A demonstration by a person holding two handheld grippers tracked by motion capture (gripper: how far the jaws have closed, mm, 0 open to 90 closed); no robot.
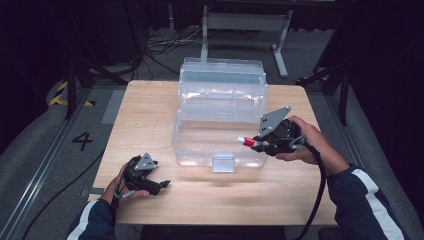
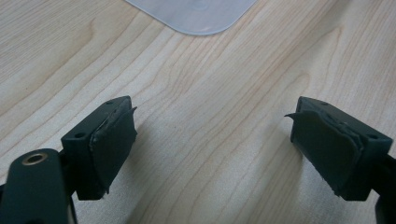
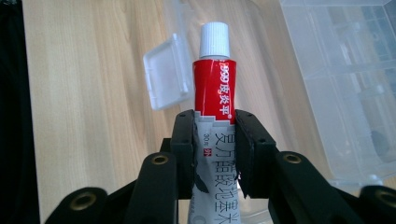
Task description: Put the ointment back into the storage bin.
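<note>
Two tongs: right [image 3: 214, 135] grasping tube [image 3: 215, 88] above box rim [image 1: 220, 162]; left [image 2: 210, 140] released.

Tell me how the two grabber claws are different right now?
The left gripper has its jaws wide apart with nothing between them, while the right gripper is clamped on a red and white tube. The left gripper rests low by the wooden table, near its front edge; the right gripper is held above the open clear plastic box. Both are black, two-jawed, and held in a person's hand.
</note>
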